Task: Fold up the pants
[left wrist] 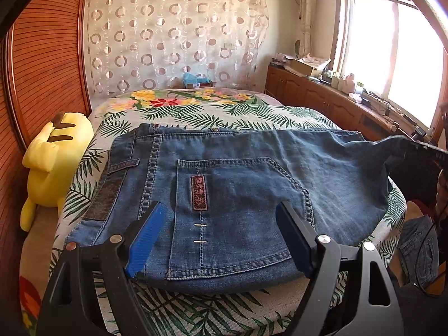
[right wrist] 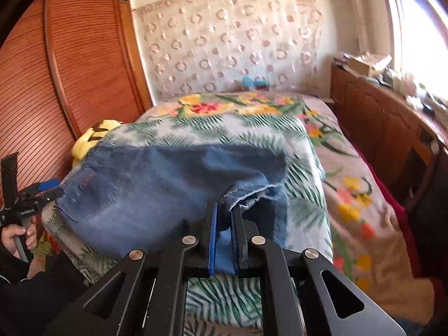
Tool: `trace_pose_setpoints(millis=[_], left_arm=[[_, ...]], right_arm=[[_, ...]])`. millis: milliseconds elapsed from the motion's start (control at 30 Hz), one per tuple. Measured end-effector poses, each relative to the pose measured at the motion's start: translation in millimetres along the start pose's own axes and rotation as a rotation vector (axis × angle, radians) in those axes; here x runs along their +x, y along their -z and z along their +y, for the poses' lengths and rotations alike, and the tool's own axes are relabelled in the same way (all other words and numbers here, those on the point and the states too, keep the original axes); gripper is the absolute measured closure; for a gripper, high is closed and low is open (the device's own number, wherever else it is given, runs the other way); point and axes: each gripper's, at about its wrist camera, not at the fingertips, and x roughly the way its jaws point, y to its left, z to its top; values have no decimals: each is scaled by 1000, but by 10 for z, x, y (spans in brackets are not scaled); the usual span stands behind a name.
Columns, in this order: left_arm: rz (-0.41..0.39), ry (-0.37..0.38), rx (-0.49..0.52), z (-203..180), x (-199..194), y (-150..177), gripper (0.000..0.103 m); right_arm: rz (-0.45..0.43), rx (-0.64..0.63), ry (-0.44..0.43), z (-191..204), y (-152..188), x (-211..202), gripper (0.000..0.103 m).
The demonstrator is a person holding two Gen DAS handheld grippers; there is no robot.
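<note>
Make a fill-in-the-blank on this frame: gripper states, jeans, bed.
The right gripper is shut on the ____ of the jeans.
The left gripper is ____, its fingers either side of the back pocket.
Left of the jeans lies a ____ plush toy.

Missing: hem; open; yellow

Pants [left wrist: 238, 173] of matt, coarse blue denim; bed [left wrist: 252, 112] cover of printed woven cloth; tongs [right wrist: 224, 215] matt black plastic, shiny metal rivets.
</note>
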Motion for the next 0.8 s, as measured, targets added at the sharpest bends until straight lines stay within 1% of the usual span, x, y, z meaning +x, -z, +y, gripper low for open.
trace_pose_setpoints(millis=[167, 333, 500, 633, 733, 800], left_arm=[[-20, -8, 4, 19, -91, -38, 21], [-41, -19, 0, 85, -188, -55, 21], [-43, -29, -20, 191, -231, -34, 21], [-41, -39, -34, 257, -234, -13, 21], [-38, -38, -48, 307, -213, 12, 21], [-30, -38, -56, 328, -187, 31, 21]], right_arm=[[-58, -80, -84, 338, -336, 49, 97], [-74, -173, -173, 781, -595, 183, 97], [-23, -264, -272, 1243, -661, 436, 97], [18, -287, -341, 1518, -684, 667, 97], [70, -296, -365, 1600, -670, 911, 97], [120, -311, -347, 1617, -595, 1088, 97]])
